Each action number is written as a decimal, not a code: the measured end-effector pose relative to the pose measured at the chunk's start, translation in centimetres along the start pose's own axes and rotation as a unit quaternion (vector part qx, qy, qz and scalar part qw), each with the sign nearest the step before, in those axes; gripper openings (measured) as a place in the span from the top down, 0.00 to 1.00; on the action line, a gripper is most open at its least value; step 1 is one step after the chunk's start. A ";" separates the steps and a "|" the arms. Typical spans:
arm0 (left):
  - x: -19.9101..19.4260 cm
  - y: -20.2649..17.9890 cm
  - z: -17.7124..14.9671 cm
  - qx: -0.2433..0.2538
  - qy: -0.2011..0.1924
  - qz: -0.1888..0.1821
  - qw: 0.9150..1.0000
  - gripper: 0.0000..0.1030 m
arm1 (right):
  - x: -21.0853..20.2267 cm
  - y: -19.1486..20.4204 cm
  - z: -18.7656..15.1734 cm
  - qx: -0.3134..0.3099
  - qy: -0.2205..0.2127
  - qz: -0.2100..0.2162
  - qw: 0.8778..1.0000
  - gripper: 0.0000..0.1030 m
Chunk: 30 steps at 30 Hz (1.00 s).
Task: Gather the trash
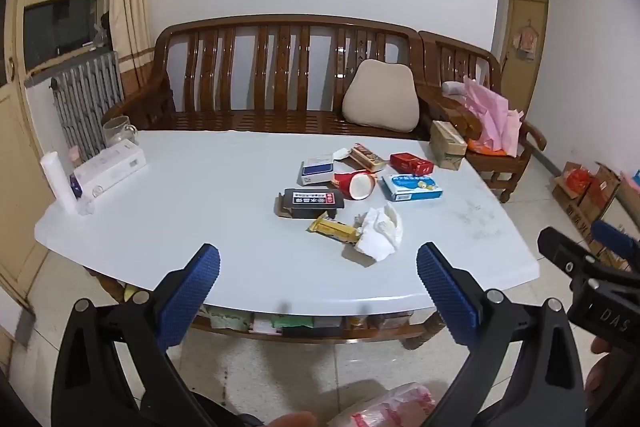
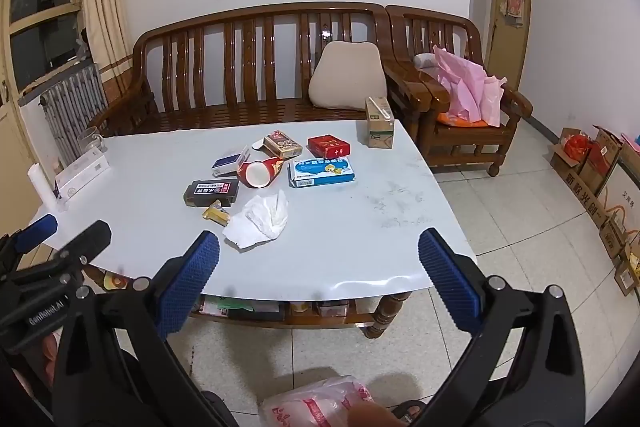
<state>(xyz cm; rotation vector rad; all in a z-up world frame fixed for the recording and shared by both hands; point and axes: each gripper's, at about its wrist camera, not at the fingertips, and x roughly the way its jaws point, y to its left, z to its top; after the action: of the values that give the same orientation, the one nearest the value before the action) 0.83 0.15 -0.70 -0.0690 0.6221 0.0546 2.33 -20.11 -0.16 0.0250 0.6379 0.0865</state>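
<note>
Both grippers hover short of the near edge of the white counter (image 1: pixel 200 187), side by side. The left gripper (image 1: pixel 318 267) has its jaws spread wide and holds nothing; the right gripper (image 2: pixel 319 255) likewise has its jaws wide apart and empty. Ahead of the left jaws, slightly toward the right finger, lies the crumpled tissue (image 1: pixel 378 233), touching a yellow snack wrapper (image 1: pixel 334 229). Seen between the right jaws, the same tissue sits just beyond the left finger. Farther out lies a cluster of litter: a black box (image 1: pixel 312 201), a crushed red paper cup (image 1: pixel 356 185) on its side, a blue medicine box (image 1: pixel 412 187), a red packet (image 1: pixel 411 163), a brown packet (image 1: pixel 366 155) and a blue-and-white box (image 1: pixel 316 169). Below the jaws in both views — on the tiled floor — is a pale plastic bag (image 2: pixel 316 405) with red print.
</note>
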 end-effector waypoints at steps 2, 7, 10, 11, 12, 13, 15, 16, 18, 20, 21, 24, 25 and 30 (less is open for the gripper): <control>0.1 0.2 0.0 -0.004 0.005 -0.003 1.000 0.07 | 0.4 0.0 -0.1 -0.002 -0.002 -0.002 1.000 0.05; 0.1 0.1 0.1 0.001 0.000 0.002 1.000 0.07 | 0.6 0.8 0.1 -0.007 -0.003 -0.006 1.000 0.05; 0.7 0.3 0.1 -0.004 0.008 0.012 1.000 0.07 | 0.6 0.7 0.2 -0.007 -0.001 -0.006 1.000 0.05; 0.8 0.3 0.1 -0.007 0.008 0.011 1.000 0.07 | 0.6 0.7 0.2 -0.005 0.000 -0.005 1.000 0.05; 0.9 0.5 0.1 -0.011 0.010 0.006 1.000 0.07 | 0.6 0.6 0.2 -0.003 0.001 -0.004 1.000 0.05; 1.0 0.5 0.1 -0.013 0.012 0.001 1.000 0.07 | 0.7 0.5 0.3 -0.001 0.002 -0.004 1.000 0.05; 0.9 0.6 0.1 -0.015 0.009 -0.002 1.000 0.07 | 0.7 0.5 0.3 -0.001 0.003 -0.007 1.000 0.05; 0.8 0.6 0.1 -0.015 0.006 -0.001 1.000 0.07 | 0.7 0.5 0.3 -0.001 0.003 -0.007 1.000 0.05; 0.7 0.5 0.3 -0.013 0.004 0.004 1.000 0.07 | 0.7 0.4 0.3 -0.001 0.003 -0.008 1.000 0.05; 0.8 0.4 0.3 -0.011 0.004 0.004 1.000 0.07 | 0.8 0.3 0.2 -0.001 0.005 -0.008 1.000 0.05; 0.8 0.4 0.4 -0.010 0.004 0.005 1.000 0.07 | 0.9 0.4 0.2 -0.001 0.004 -0.008 1.000 0.05; 0.9 0.2 0.5 -0.004 0.002 0.011 1.000 0.07 | 1.0 0.3 0.1 0.000 0.006 -0.007 1.000 0.05; 1.0 0.1 0.5 -0.002 0.002 0.012 1.000 0.07 | 1.0 0.3 0.1 0.002 0.007 -0.007 1.000 0.05; 0.9 0.0 0.7 0.002 0.000 0.014 1.000 0.07 | 1.4 0.1 0.1 0.005 0.010 -0.005 1.000 0.05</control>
<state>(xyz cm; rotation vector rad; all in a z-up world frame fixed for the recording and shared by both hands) 1.94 0.24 -0.66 -0.0565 0.6227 0.0797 3.45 -19.86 -0.90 0.0304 0.6578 0.0749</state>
